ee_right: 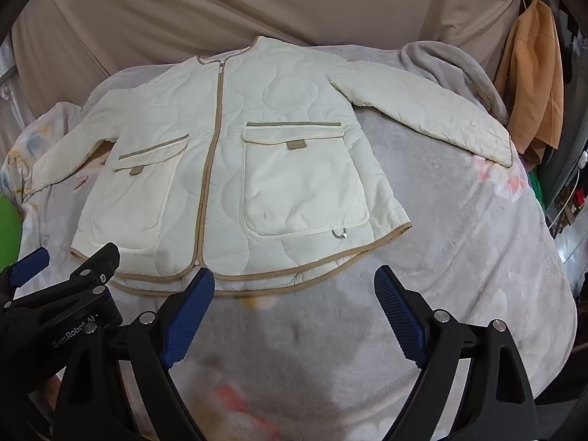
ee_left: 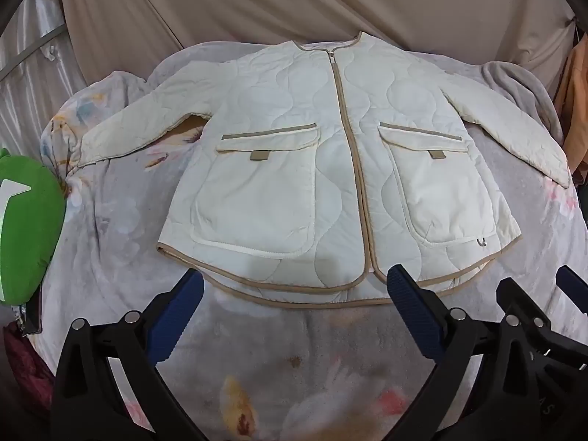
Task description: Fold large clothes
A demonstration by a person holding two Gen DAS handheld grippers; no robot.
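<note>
The cream jacket lies flat ahead, collar away, hem just beyond the left gripper and right gripper, both jaws wide open, empty.

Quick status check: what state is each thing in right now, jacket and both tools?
Jacket: flat, front up, unfolded, sleeves spread.
Zip: closed.
Pocket flaps: down.
Left tool: open, empty, near the hem.
Right tool: open, empty, near the hem.
Blanket: spread under the jacket.
</note>
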